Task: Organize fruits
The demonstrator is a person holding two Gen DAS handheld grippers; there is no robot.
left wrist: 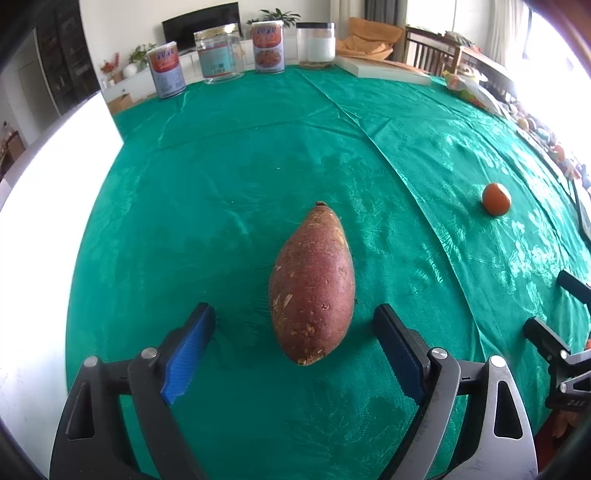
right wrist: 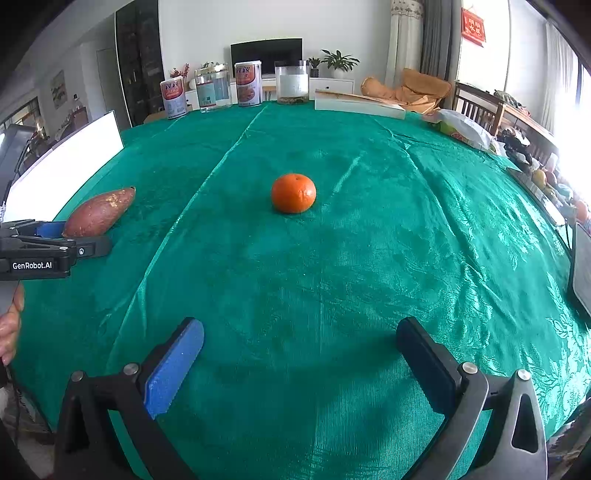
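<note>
I am holding my left claw (left wrist: 295, 321) wide open, its pads flanking the near end of the sweet potato (left wrist: 312, 286) at lower centre, not touching. My right claw (right wrist: 299, 332) is gaping empty; the orange (right wrist: 293, 193) is sitting mid-frame on the green cloth (right wrist: 332, 277).

far ahead of the tongs stands a white wall (right wrist: 207, 33) with a dark television (right wrist: 266, 55) on a low white cabinet (right wrist: 332, 85), a potted plant (right wrist: 338, 61) beside it. ahead and to the right hang pale curtains (right wrist: 404, 40) next to a red wall hanging (right wrist: 472, 26), and a bright window (right wrist: 576, 110) floods that side with daylight. wooden chairs (right wrist: 476, 107) stand below it, an orange cushion (right wrist: 421, 90) close by. ahead and to the left rises a dark shelf unit (right wrist: 140, 62). the table (right wrist: 332, 258) carries a glossy green cloth.
</note>
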